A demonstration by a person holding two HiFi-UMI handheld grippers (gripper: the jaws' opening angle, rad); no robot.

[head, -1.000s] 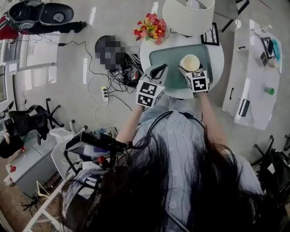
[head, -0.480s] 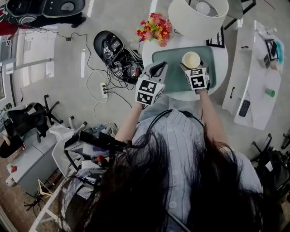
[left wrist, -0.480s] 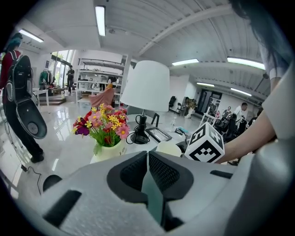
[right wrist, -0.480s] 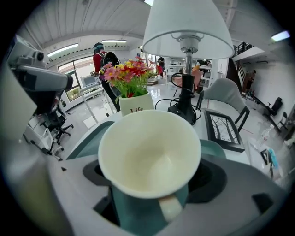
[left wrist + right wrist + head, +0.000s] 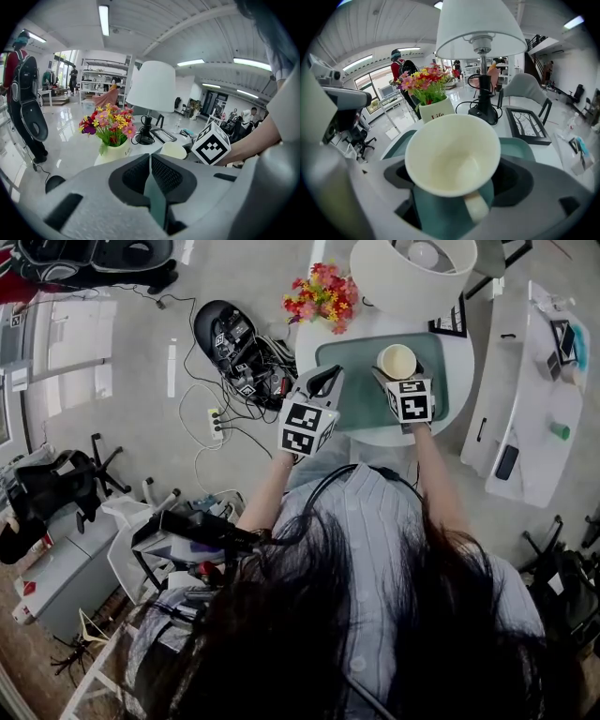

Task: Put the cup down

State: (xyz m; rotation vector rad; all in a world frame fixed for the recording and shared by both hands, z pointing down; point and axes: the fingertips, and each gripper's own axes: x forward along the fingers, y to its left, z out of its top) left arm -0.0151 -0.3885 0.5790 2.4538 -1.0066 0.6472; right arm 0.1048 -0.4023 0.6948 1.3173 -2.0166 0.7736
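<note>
A cream cup (image 5: 452, 154) with a handle sits between the jaws of my right gripper (image 5: 454, 197), which is shut on it. From the head view the cup (image 5: 397, 361) hangs over the teal tray (image 5: 352, 381) on the round white table (image 5: 459, 357), with the right gripper (image 5: 401, 379) just behind it. My left gripper (image 5: 326, 382) is at the tray's left edge, its jaws pressed together with nothing in them. In the left gripper view the left gripper (image 5: 151, 176) points toward the cup (image 5: 173, 150) and the right gripper's marker cube (image 5: 211, 144).
A vase of flowers (image 5: 319, 294) stands at the table's left rear, and a white lamp (image 5: 412, 273) rises over the back. A black picture frame (image 5: 453, 322) lies at the right rear. Cables and a power strip (image 5: 217, 427) lie on the floor left of the table.
Both grippers and the cup have shifted slightly farther over the tray. The right gripper keeps its hold on the cup.
</note>
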